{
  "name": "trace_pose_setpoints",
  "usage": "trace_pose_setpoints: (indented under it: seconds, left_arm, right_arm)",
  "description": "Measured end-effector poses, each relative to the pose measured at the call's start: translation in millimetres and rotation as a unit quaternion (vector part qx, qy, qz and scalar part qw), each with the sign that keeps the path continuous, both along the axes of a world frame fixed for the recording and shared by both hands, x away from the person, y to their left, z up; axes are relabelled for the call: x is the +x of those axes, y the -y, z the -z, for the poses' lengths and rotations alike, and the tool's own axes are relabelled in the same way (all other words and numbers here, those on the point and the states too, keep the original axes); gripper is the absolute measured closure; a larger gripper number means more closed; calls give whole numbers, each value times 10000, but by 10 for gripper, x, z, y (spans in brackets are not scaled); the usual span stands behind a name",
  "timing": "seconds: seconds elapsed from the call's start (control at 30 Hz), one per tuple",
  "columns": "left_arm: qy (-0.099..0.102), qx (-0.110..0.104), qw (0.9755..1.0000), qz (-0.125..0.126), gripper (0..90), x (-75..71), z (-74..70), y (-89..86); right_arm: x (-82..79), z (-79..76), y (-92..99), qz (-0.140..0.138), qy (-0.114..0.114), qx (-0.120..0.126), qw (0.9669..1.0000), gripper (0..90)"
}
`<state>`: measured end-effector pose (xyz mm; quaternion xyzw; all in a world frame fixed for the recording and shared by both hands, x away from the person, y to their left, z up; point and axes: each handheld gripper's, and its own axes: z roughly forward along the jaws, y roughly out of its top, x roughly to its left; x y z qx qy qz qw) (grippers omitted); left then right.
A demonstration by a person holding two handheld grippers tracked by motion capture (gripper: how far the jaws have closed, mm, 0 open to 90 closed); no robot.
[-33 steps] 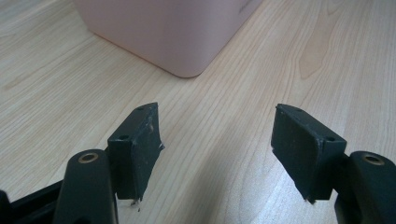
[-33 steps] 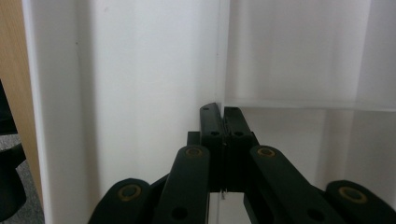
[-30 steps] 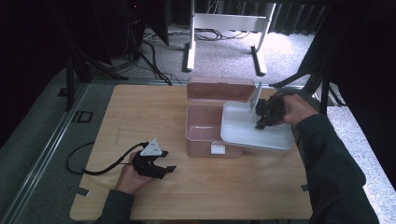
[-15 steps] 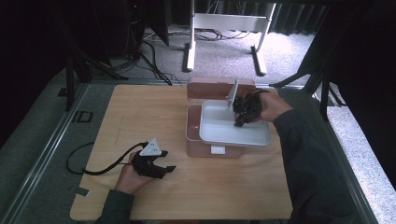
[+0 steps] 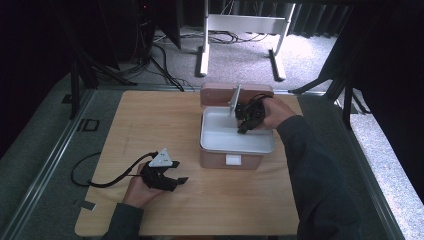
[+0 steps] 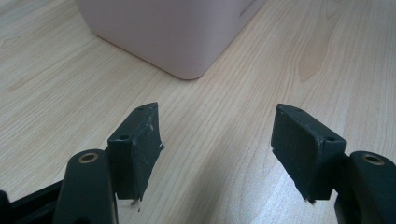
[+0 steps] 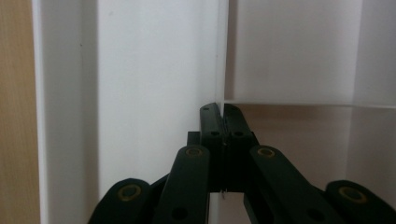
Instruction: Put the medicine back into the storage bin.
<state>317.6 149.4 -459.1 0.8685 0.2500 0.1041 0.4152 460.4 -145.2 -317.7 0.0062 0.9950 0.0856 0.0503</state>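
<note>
A white tray sits over the top of the front pink box at mid table. My right gripper reaches in from the right over the tray's far side. In the right gripper view its jaws are shut on a thin upright white wall of the tray, pinched at the right gripper's tips. My left gripper rests low on the wooden table, left of the box. In the left gripper view the left gripper is open with bare wood between its pads, and the pink box is ahead.
A second pink box stands directly behind the front one. The left gripper's cable loops toward the table's left edge. A white metal stand is on the floor beyond the table.
The right gripper has carried the white tray leftward from beside the front pink box to sit over its top. The left gripper has not moved.
</note>
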Motion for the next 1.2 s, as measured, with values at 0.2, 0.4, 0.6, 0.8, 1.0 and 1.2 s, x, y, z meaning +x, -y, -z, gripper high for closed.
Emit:
trace_pose_setpoints:
  seconds: [0.2,0.4,0.6,0.8,1.0,1.2]
  left_arm:
    - [-19,-1,10000,6,329,-1,5,7]
    - [-16,4,10000,8,330,-1,4,5]
    - [-3,-5,10000,9,330,1,0,-4]
    - [-19,1,10000,29,329,-2,4,11]
    - [-19,-9,10000,15,329,-3,7,14]
    - [-3,-17,10000,5,329,-7,-3,-6]
  right_arm:
    - [23,21,-69,-35,25,-24,10000,893]
    - [72,9,-117,-51,112,-102,9999,893]
    - [97,49,-119,5,179,-363,9992,893]
    - [107,78,-105,-37,165,-213,9996,893]
    - [123,162,-93,63,51,-118,9999,891]
    - [151,257,-82,163,-15,-95,9998,857]
